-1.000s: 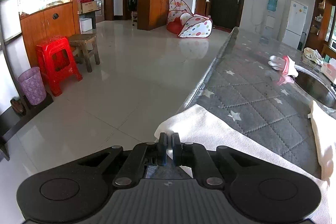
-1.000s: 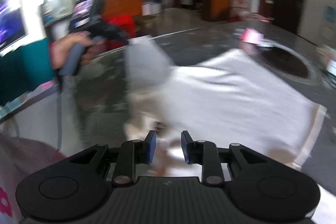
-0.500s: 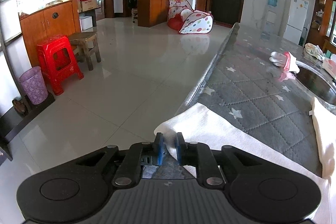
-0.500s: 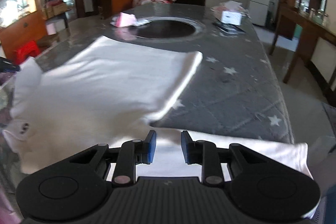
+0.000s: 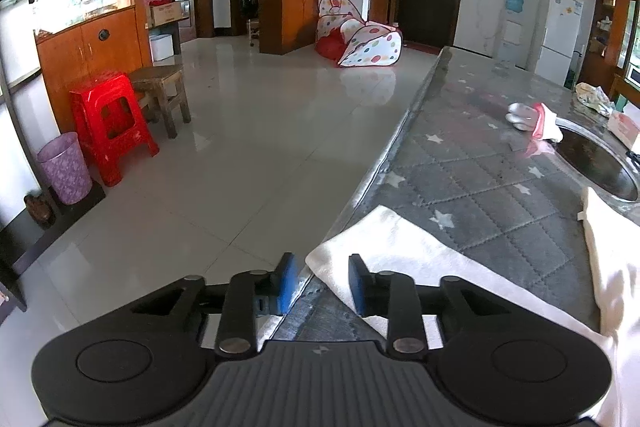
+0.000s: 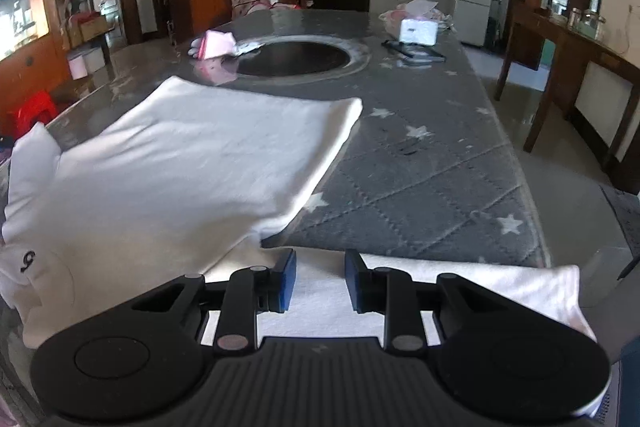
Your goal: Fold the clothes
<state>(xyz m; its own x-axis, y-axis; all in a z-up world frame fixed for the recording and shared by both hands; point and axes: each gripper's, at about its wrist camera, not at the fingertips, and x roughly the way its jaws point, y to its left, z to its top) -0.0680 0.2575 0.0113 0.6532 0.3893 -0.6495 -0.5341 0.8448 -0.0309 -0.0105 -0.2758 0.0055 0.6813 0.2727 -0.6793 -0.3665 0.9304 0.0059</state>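
Observation:
A white garment point(image 6: 192, 163) lies spread on the grey star-patterned table point(image 6: 432, 163), its body folded over and a sleeve point(image 6: 472, 283) stretched toward the right edge. My right gripper point(image 6: 320, 281) is open just above that sleeve, holding nothing. In the left wrist view the other sleeve point(image 5: 400, 255) lies by the table's left edge. My left gripper point(image 5: 320, 281) is open, its jaws either side of the sleeve's end, not gripping it.
A round dark recess point(image 6: 296, 59) sits mid-table, with pink cloths point(image 6: 216, 45) and a tissue box point(image 6: 418, 31) beyond. Off the left edge is tiled floor point(image 5: 224, 147) with a red stool point(image 5: 112, 123) and purple bin point(image 5: 66, 167).
My left gripper, shut on the sleeve end a second ago, has opened and let it go. My right gripper has swung right from a blurred view toward the right sleeve.

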